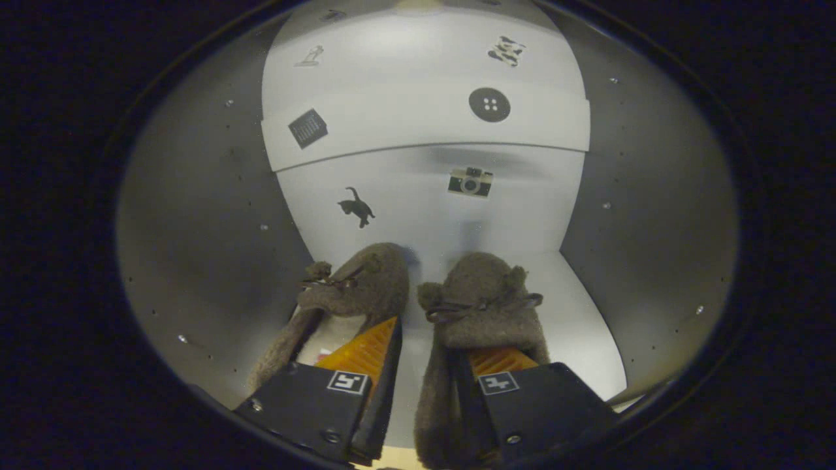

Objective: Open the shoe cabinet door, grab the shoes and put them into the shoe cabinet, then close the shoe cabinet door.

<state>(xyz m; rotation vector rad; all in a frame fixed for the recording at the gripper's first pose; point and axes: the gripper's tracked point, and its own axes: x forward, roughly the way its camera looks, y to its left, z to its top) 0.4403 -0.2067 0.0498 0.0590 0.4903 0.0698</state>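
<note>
Two brown fuzzy slippers stand side by side, toes toward the back, on the white floor of the shoe cabinet. My gripper reaches in from the front and is open. Its left finger lies in the heel opening of the left slipper. Its right finger lies in the opening of the right slipper, its tip tucked under the upper. A strip of white floor shows between the two slippers, and neither finger presses a slipper wall against the other.
The cabinet's white back panel carries small stickers, and a white shelf crosses above the slippers. Grey side walls close the compartment in on the left and the right. There is free floor to the right of the slippers.
</note>
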